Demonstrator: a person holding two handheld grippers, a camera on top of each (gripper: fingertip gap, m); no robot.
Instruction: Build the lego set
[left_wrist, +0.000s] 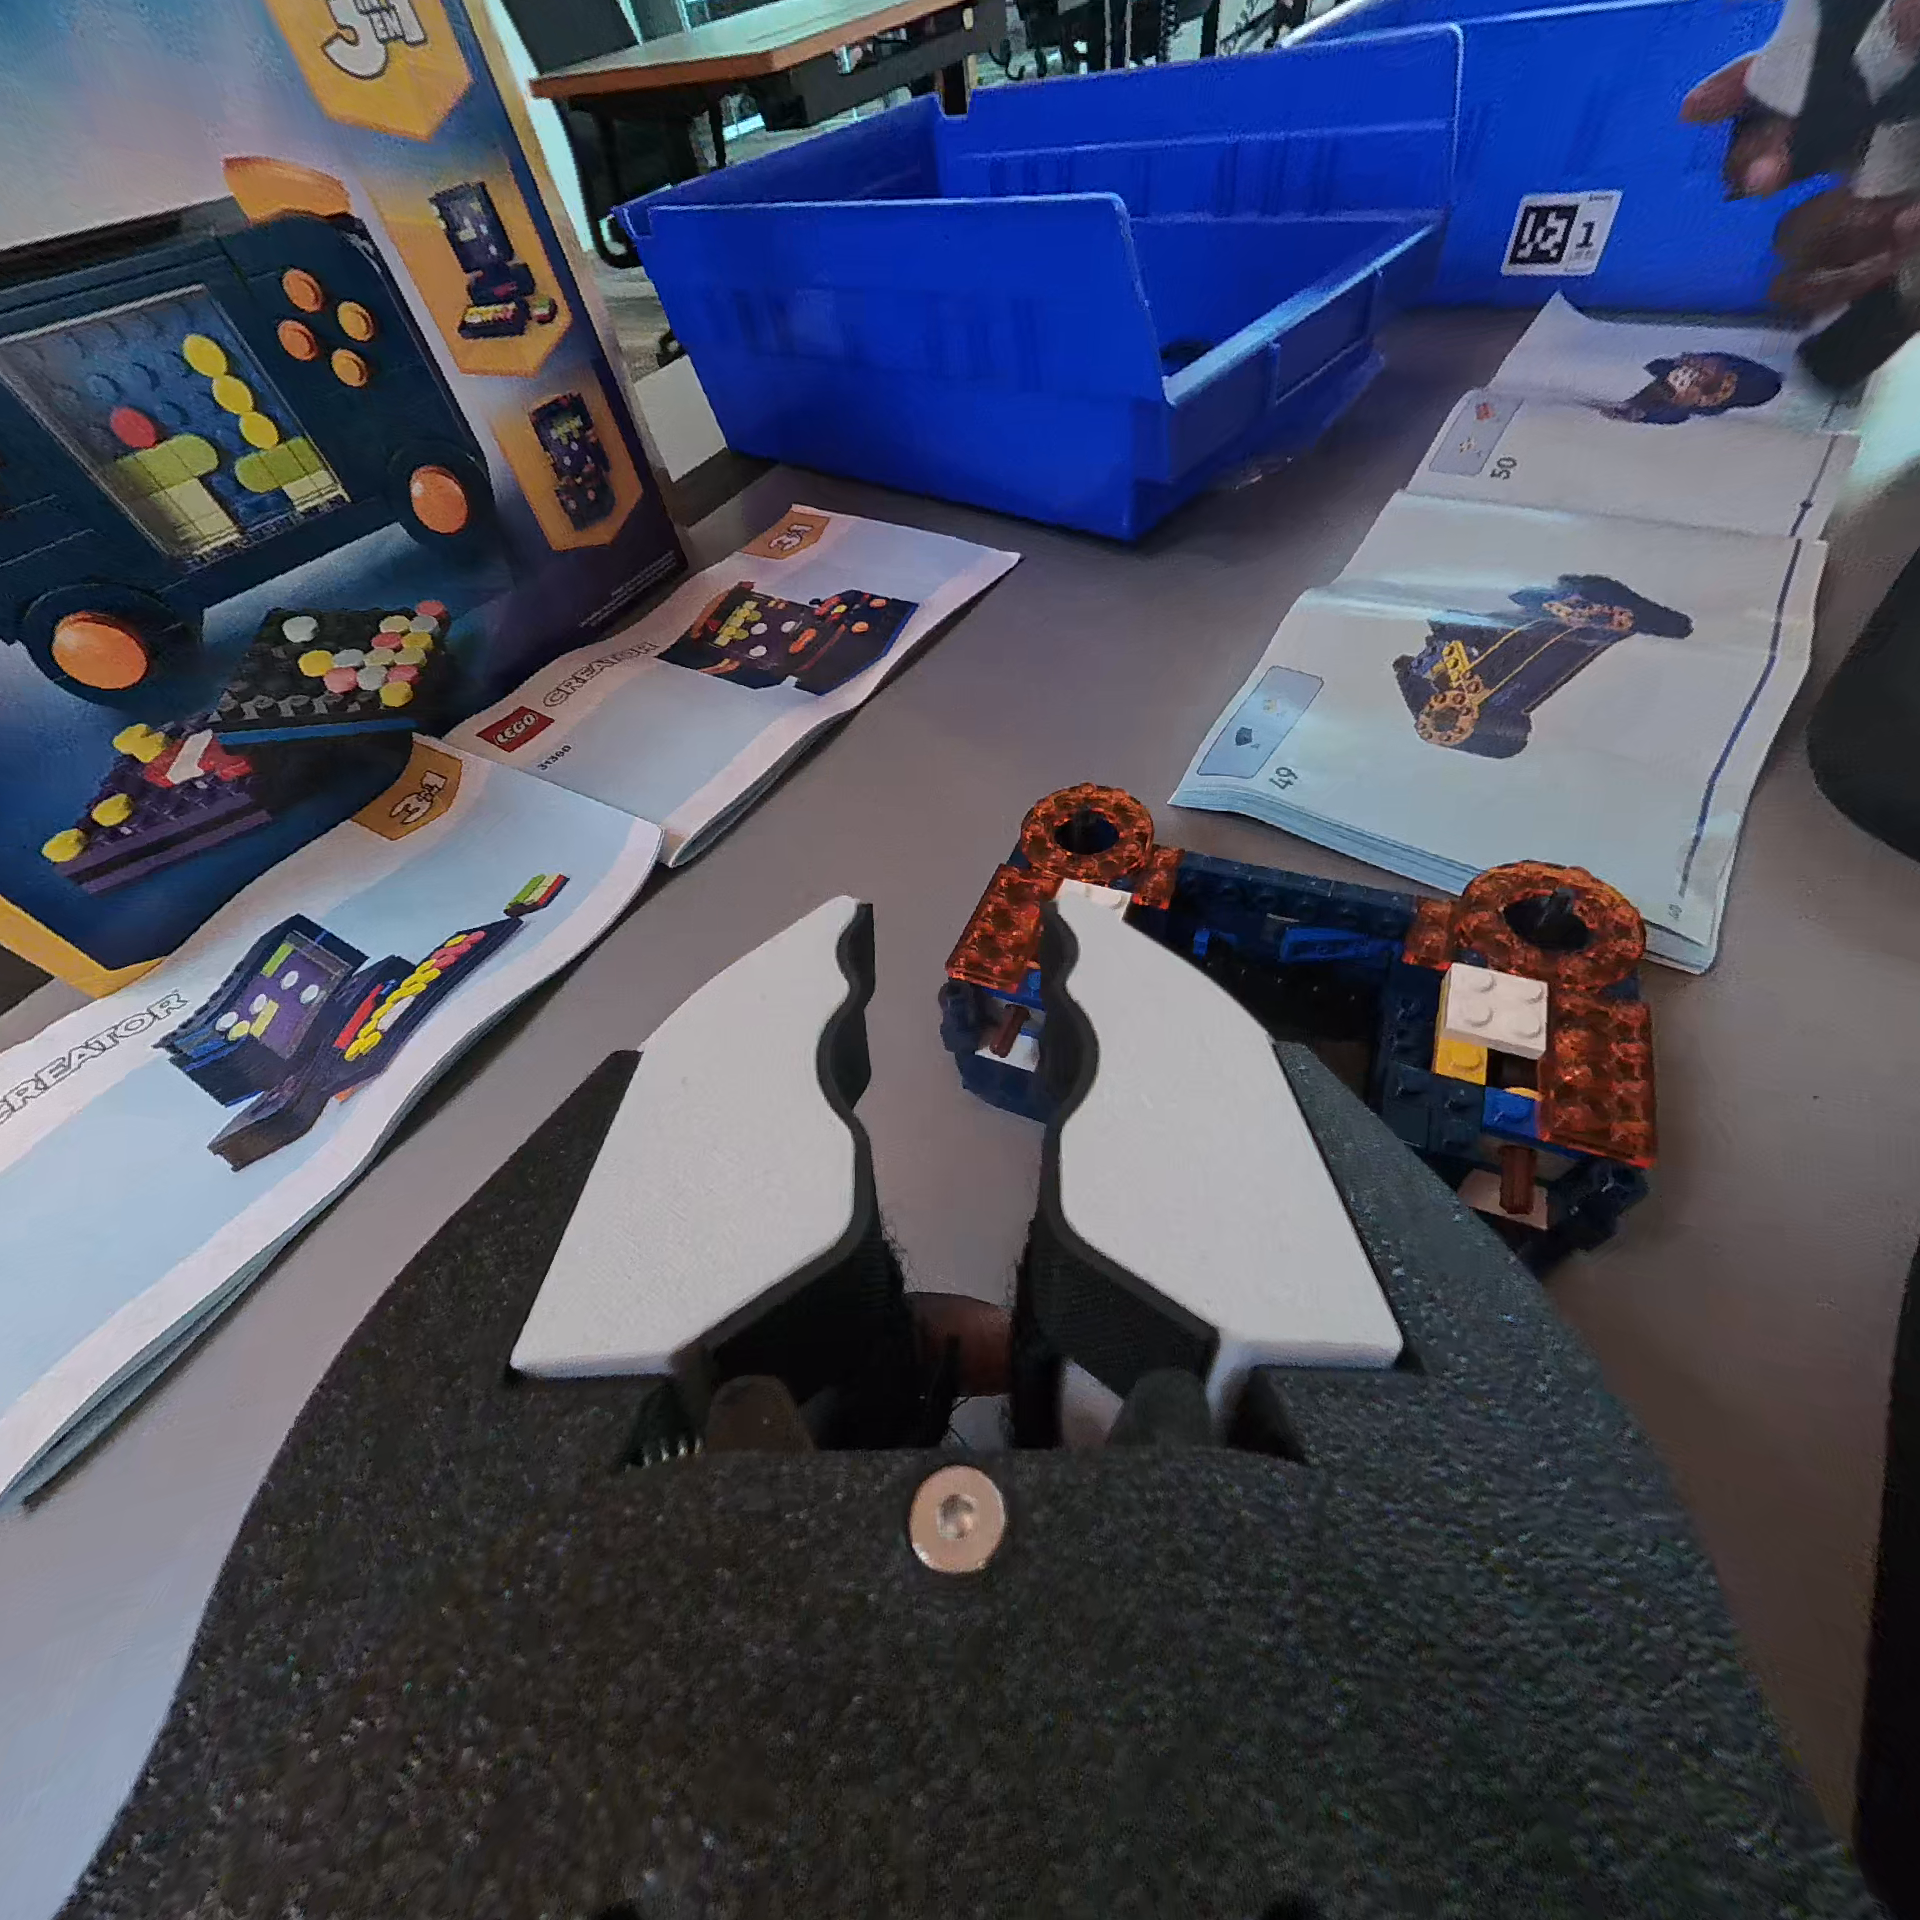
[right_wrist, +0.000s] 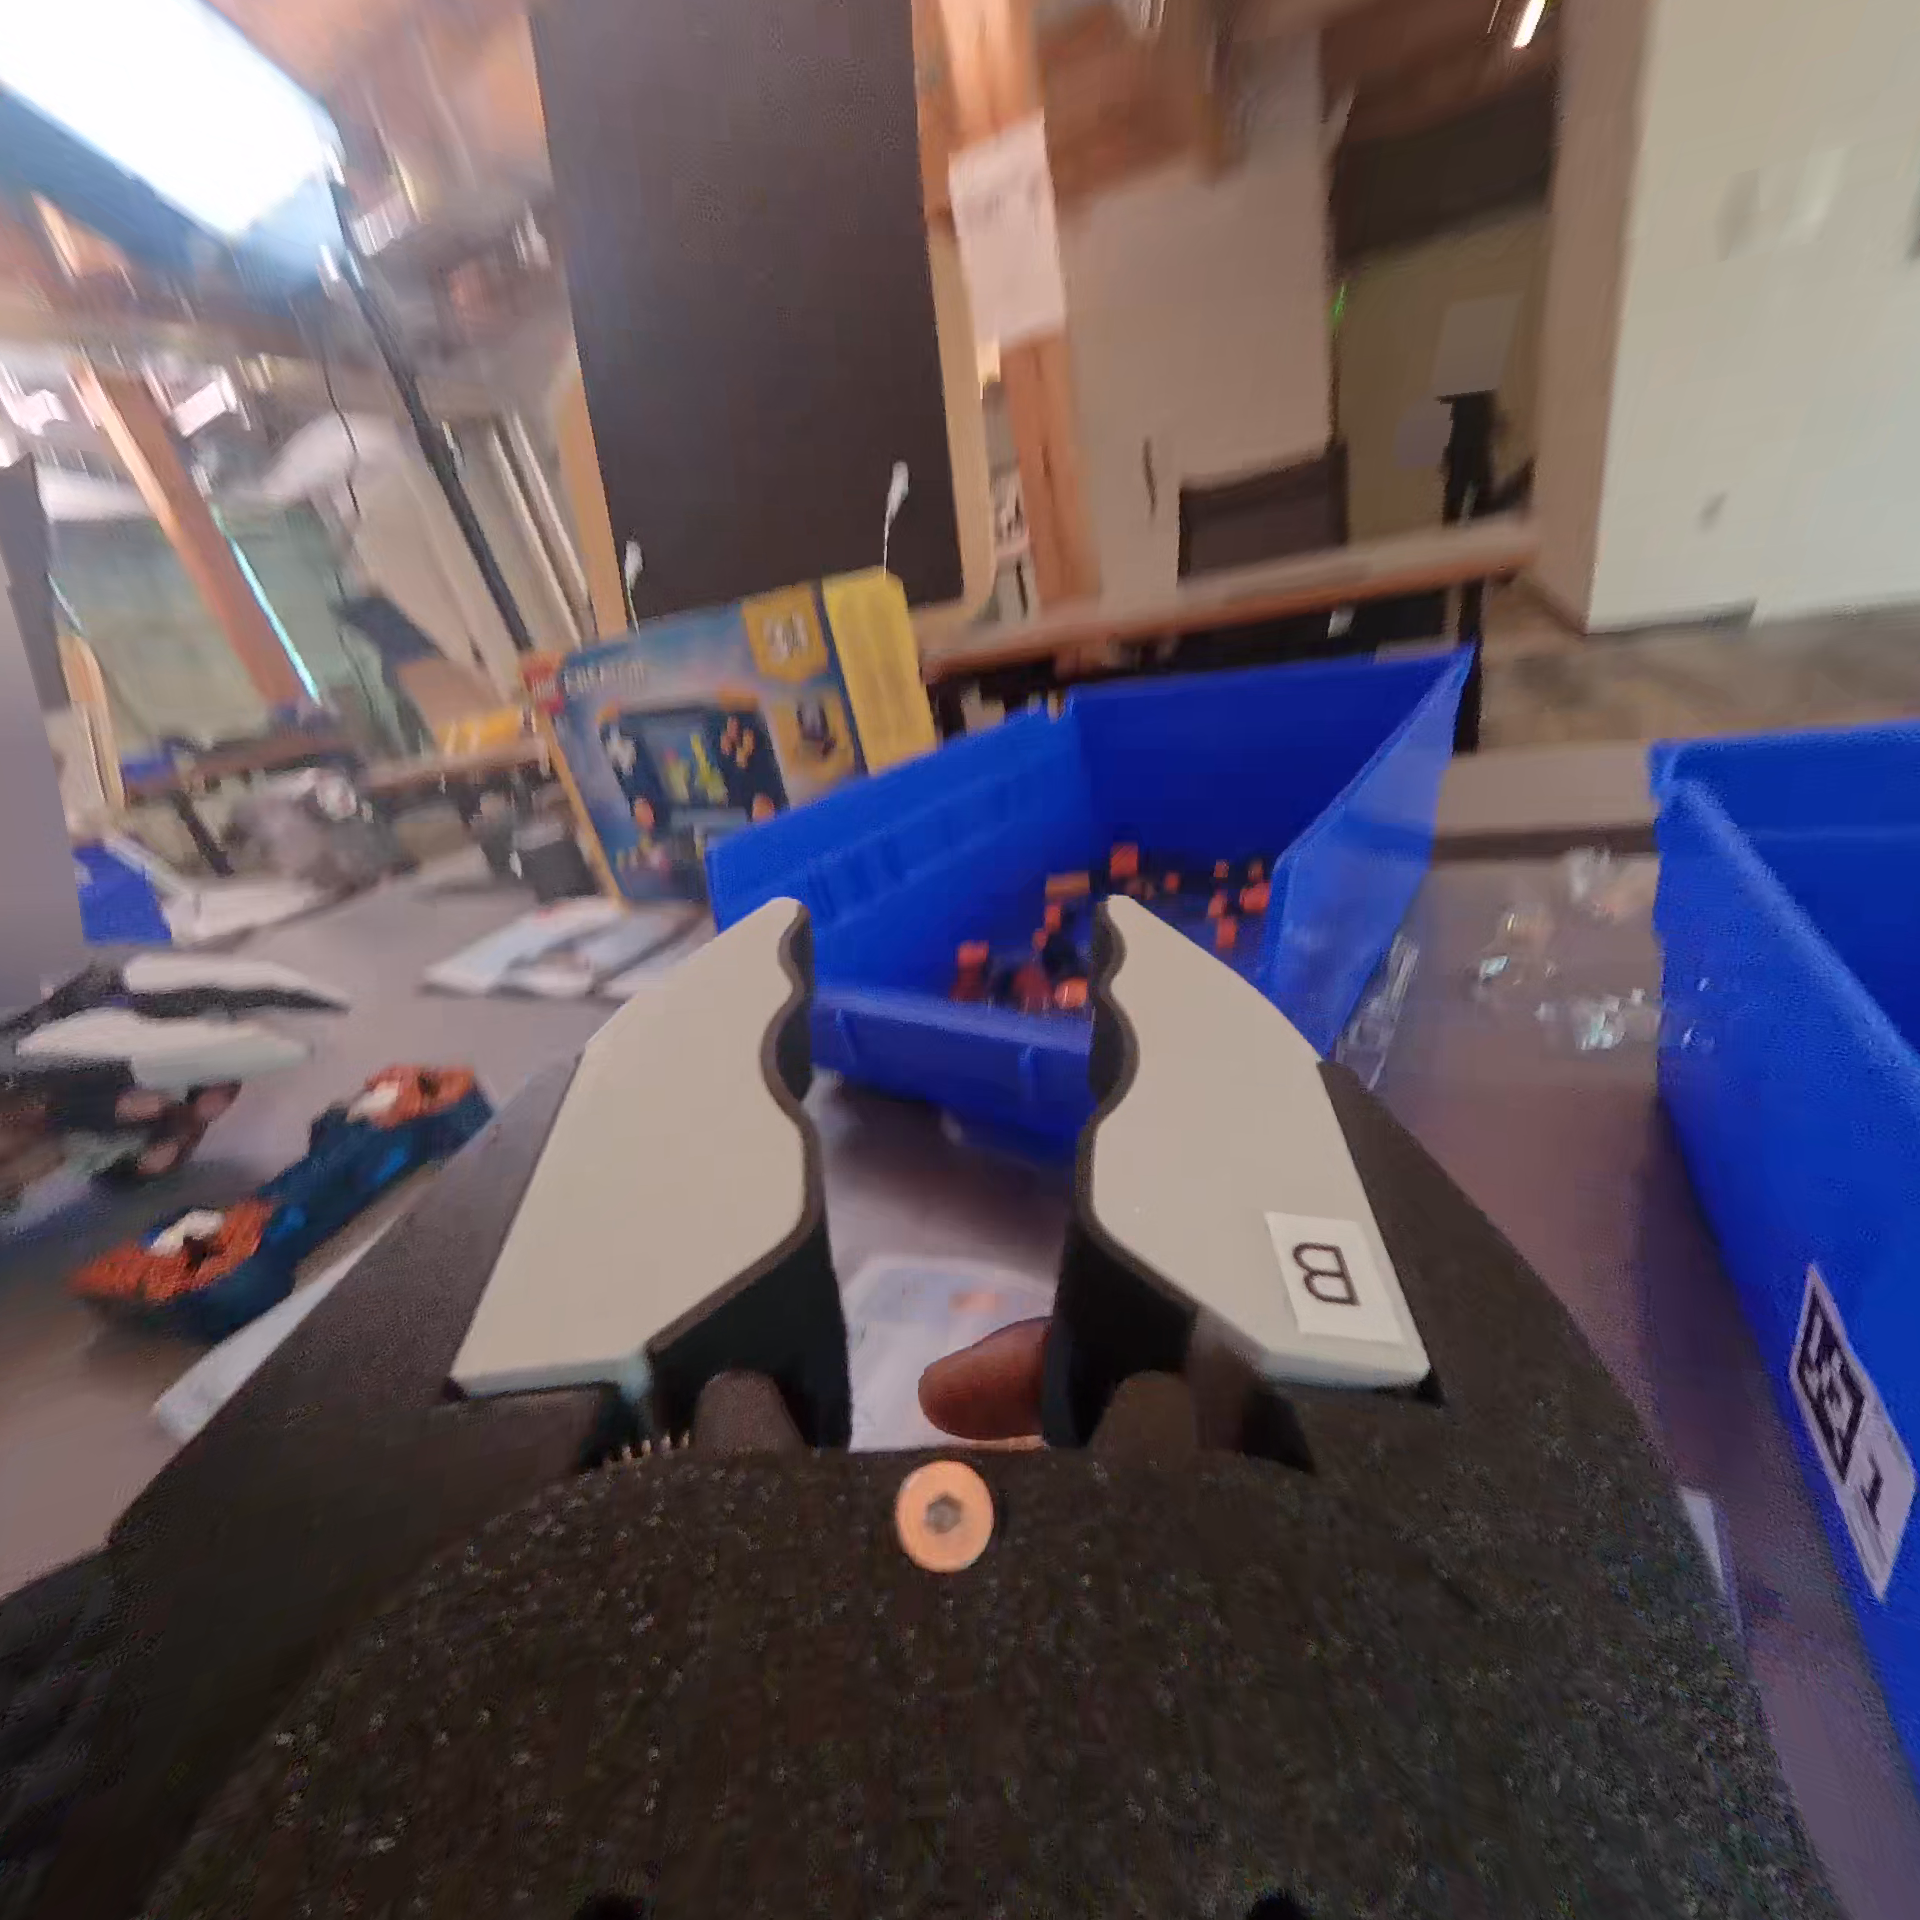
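One grey surface (left_wrist: 1039, 675) carries everything. On it stand blue plastic bins: the left wrist view shows two (left_wrist: 987, 343) (left_wrist: 1621, 125), and the right wrist view shows also two, one in the middle (right_wrist: 1195, 810) and one at the right edge (right_wrist: 1787, 1039). The middle bin holds many small orange and dark pieces (right_wrist: 1049, 966), too blurred to count. One toy box (left_wrist: 260, 416) with pictures stands upright at the left. Three instruction booklets lie flat: two closed ones (left_wrist: 748, 665) (left_wrist: 260, 1091) in front of the box, and one open booklet (left_wrist: 1538, 665) at the right. Several small clear bags (right_wrist: 1558, 987) lie between the two bins in the right wrist view.

One brick model (left_wrist: 1351, 997), dark blue with transparent orange plates, lies on the surface just before the open booklet. It has two orange rings, one at each end, and one white brick sits near the right ring.

The left tool (left_wrist: 961, 914) is open, its two white fingers (left_wrist: 748, 1091) stand apart and grip nothing. The left end of the model is just beyond the right fingertip, and I cannot tell if they touch.

The right tool (right_wrist: 951, 914) is open wider and empty, in front of the middle bin. The view is blurred. The model (right_wrist: 291, 1195) appears far to its left.
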